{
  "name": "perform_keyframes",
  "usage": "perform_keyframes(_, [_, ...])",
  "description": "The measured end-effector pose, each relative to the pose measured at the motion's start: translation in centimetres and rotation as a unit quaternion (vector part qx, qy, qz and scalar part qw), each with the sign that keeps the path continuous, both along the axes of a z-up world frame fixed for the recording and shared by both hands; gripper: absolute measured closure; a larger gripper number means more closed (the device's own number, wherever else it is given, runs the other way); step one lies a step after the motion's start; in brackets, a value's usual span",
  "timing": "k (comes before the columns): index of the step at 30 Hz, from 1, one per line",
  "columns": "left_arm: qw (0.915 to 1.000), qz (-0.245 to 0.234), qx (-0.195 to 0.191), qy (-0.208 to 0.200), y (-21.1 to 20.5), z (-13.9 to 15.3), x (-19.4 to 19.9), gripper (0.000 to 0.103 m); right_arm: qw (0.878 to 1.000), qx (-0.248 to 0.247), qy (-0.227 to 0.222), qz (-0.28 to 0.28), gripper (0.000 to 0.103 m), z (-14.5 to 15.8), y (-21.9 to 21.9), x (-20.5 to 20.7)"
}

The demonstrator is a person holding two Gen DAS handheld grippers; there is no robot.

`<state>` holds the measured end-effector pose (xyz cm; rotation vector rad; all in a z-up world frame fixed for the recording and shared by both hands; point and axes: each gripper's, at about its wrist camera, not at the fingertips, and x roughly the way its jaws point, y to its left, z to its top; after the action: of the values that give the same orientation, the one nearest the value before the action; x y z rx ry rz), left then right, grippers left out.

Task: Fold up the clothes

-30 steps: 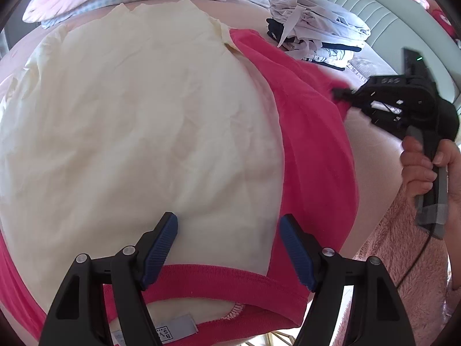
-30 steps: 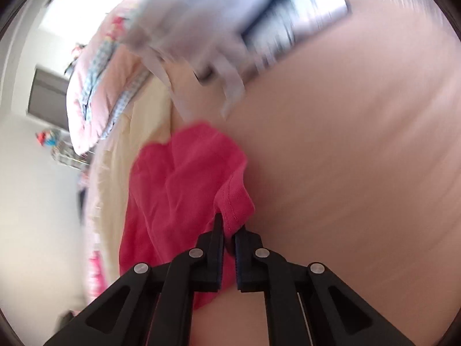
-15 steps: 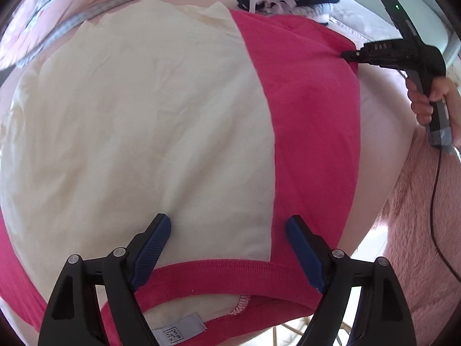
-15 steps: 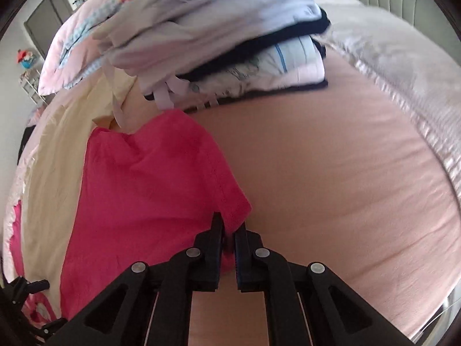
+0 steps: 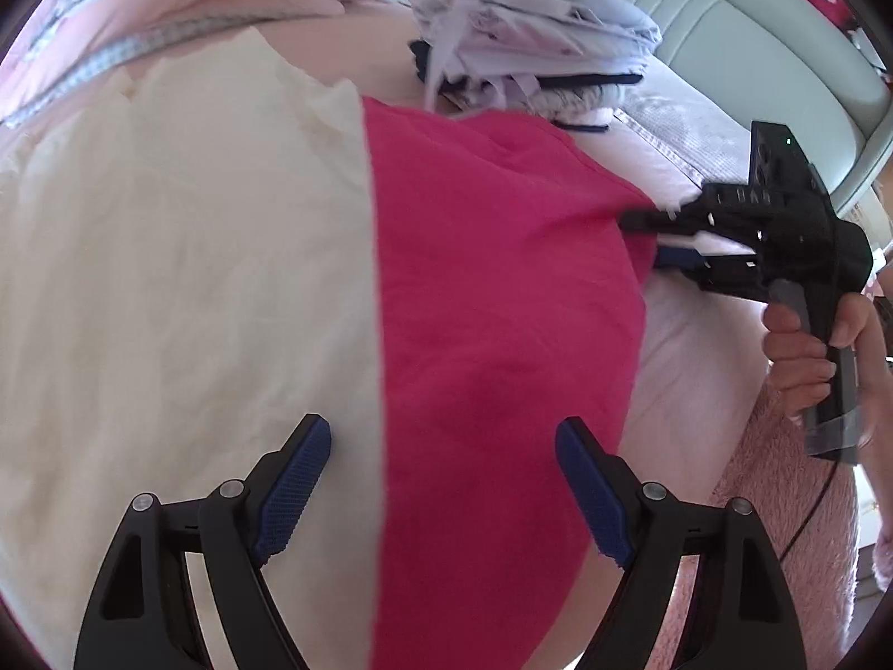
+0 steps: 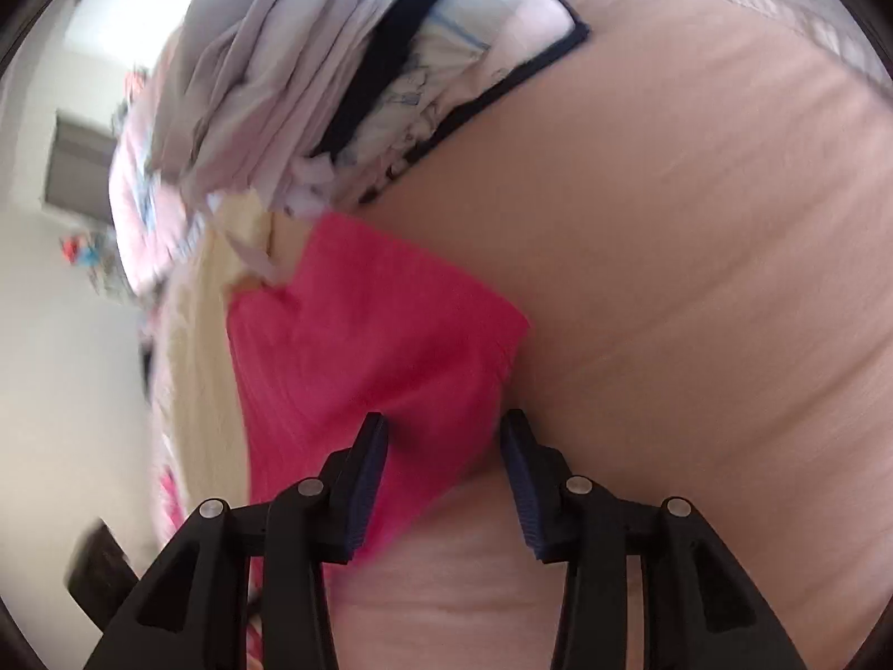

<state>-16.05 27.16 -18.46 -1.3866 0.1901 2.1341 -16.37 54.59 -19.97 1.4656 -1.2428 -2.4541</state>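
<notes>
- shirt (image 5: 491, 301), pink and cream, lies spread on the bed (image 6: 697, 290); its pink side panel faces the right, and the cream panel (image 5: 184, 290) fills the middle and left of the left wrist view.
- left gripper (image 5: 443, 497) hovers over the near part of the shirt with its jaws wide open; the seam between cream and pink runs up between the two blue pads (image 5: 296, 486), and nothing is held.
- right gripper (image 6: 443, 483) has its jaws parted about halfway, with the pink edge of the shirt lying between them.
- the pink cloth touches or nearly touches the left pad in the right wrist view; the right pad sits just beside the cloth's edge, over the pink sheet. the cloth is not clamped.
- in the left wrist view the right gripper (image 5: 642, 240) sits at the far right edge of the pink panel, its fingers at the fabric's border, and a hand (image 5: 803, 346) wraps the handle.
- folded clothes (image 6: 357, 72) in grey, white and navy are stacked at the far end of the bed, just beyond the top of the shirt.
- a pink patterned blanket (image 5: 184, 5) lies along the far left of the bed, beside the cream panel.
- a pale green padded headboard (image 5: 697, 17) stands behind the stack.
</notes>
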Motion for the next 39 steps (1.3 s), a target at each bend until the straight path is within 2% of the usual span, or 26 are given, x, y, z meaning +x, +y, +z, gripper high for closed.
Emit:
perform_keyframes(1, [1.0000, -0.004, -0.004, 0.001, 0.2, -0.2, 0.1, 0.021, 1.000, 0.002, 0.020, 0.015, 0.103, 0.8, -0.2, -0.2])
perform_keyframes(4, [0.9999, -0.012, -0.005, 0.004, -0.3, -0.6, 0.7, 0.021, 0.995, 0.013, 0.080, 0.066, 0.102, 3.5, -1.0, -0.7])
perform_keyframes(5, [0.9999, -0.011, -0.002, 0.001, -0.7, -0.7, 0.8, 0.021, 0.989, 0.037, 0.105, 0.096, 0.102, 5.0, -1.7, -0.5])
perform_keyframes(8, [0.9995, -0.026, 0.015, -0.010, -1.7, -0.5, 0.8, 0.021, 0.960, 0.110, 0.180, 0.184, 0.102, 9.7, -3.9, 0.3])
perform_keyframes(9, [0.9993, -0.030, 0.020, -0.014, -1.9, -0.3, 0.8, 0.021, 0.950, 0.133, 0.192, 0.209, 0.102, 10.6, -4.4, 0.4])
perform_keyframes(11, [0.9992, -0.025, 0.029, -0.013, -2.1, 0.1, 0.3, 0.021, 0.948, 0.164, 0.147, 0.232, 0.102, 8.6, -3.6, -0.5])
perform_keyframes(13, [0.9992, -0.008, 0.037, -0.010, -2.0, 0.7, -0.5, 0.021, 0.968, 0.143, 0.062, 0.199, 0.101, 4.8, -0.5, -1.8])
perform_keyframes(15, [0.9991, -0.002, 0.041, 0.007, -1.2, 1.3, -1.2, 0.021, 0.980, 0.122, 0.023, 0.157, 0.098, 2.8, 2.1, -1.7])
perform_keyframes(17, [0.9990, 0.003, 0.040, 0.023, 0.2, 1.7, -2.2, 0.021, 0.985, 0.128, 0.020, 0.112, 0.094, 2.8, 3.8, -1.3])
perform_keyframes(19, [0.9989, 0.011, 0.029, 0.035, 2.1, 1.6, -3.5, 0.021, 0.991, 0.099, 0.041, 0.079, 0.093, 3.4, 4.7, -1.1])
perform_keyframes(22, [0.9988, 0.014, -0.028, 0.038, 5.5, 0.0, -5.1, 0.021, 0.991, 0.085, 0.044, 0.091, 0.093, 4.0, 3.0, -2.0])
perform_keyframes(24, [0.9955, 0.002, -0.080, 0.051, 7.2, -1.0, -4.7, 0.020, 0.987, 0.094, 0.040, 0.127, 0.085, 3.9, 0.4, -2.9])
perform_keyframes(25, [0.9950, -0.005, -0.081, 0.057, 7.1, -1.0, -3.9, 0.021, 0.983, 0.102, 0.035, 0.147, 0.081, 3.7, -1.0, -3.5])
perform_keyframes(28, [0.9956, -0.034, -0.068, 0.055, 6.3, -0.9, -1.1, 0.021, 0.964, 0.175, -0.001, 0.199, 0.080, 1.6, -3.9, -5.2])
perform_keyframes(30, [0.9918, -0.074, -0.083, 0.063, 5.7, -0.8, 1.5, 0.021, 0.955, 0.206, -0.003, 0.215, 0.087, 1.3, -4.6, -6.0])
perform_keyframes(32, [0.9886, -0.109, -0.087, 0.059, 4.8, -0.5, 3.4, 0.021, 0.955, 0.227, -0.005, 0.190, 0.097, 2.1, -3.8, -6.4])
perform_keyframes(33, [0.9874, -0.123, -0.084, 0.054, 4.3, -0.3, 3.8, 0.021, 0.957, 0.237, -0.009, 0.169, 0.097, 2.5, -3.1, -6.4])
perform_keyframes(34, [0.9861, -0.137, -0.081, 0.049, 3.8, 0.0, 4.2, 0.021, 0.957, 0.250, -0.012, 0.147, 0.087, 3.1, -2.4, -6.4])
perform_keyframes(35, [0.9875, -0.135, -0.070, 0.043, 3.3, 0.4, 4.1, 0.021, 0.957, 0.258, -0.005, 0.131, 0.086, 4.0, -2.1, -6.1])
perform_keyframes(37, [0.9948, -0.092, -0.023, 0.038, 2.3, 1.4, 2.5, 0.021, 0.967, 0.210, 0.025, 0.143, 0.086, 5.3, -2.6, -5.4])
perform_keyframes(38, [0.9970, -0.066, -0.001, 0.040, 2.0, 1.7, 1.4, 0.021, 0.968, 0.183, 0.035, 0.171, 0.084, 5.4, -4.0, -5.1])
perform_keyframes(39, [0.9983, -0.039, 0.004, 0.044, 1.9, 1.7, 0.4, 0.021, 0.965, 0.166, 0.044, 0.198, 0.083, 5.5, -5.6, -4.9])
